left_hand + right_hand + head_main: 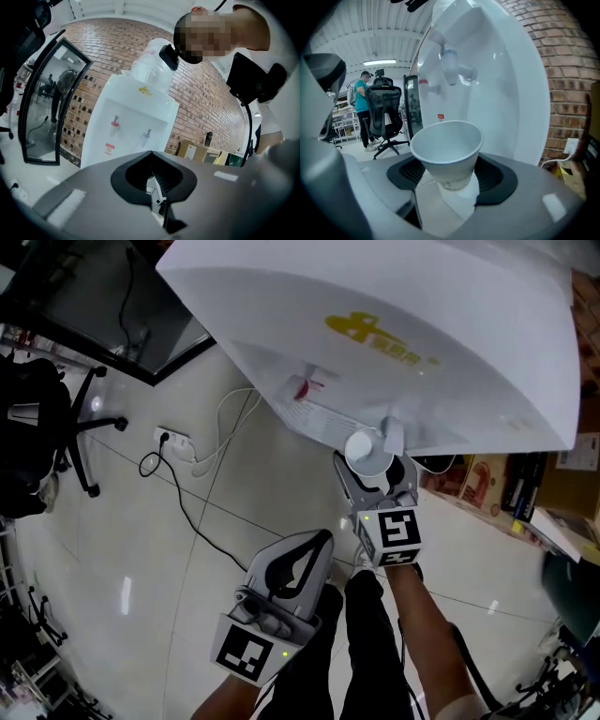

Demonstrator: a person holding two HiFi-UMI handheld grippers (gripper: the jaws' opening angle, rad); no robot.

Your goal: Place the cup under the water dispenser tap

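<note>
A person stands at a white water dispenser (422,315) on a pale tiled floor (122,540), seen from above, with a two-jaw gripper in each hand. The right gripper (375,479) is clamped on the lower part of a white paper cup (367,451), which it holds upright and open-mouthed in the dispenser's recess. In the right gripper view the cup (447,147) looks empty, and the pale tap (451,65) hangs above its rim and a little behind it. From above, the cup sits just beside this tap (392,435), and a red tap (302,385) is further left. The left gripper (323,540) is held lower, away from the dispenser, with its jaws together and nothing between them. A white power strip (173,439) with cables lies on the floor, near a black office chair (56,427).
</note>
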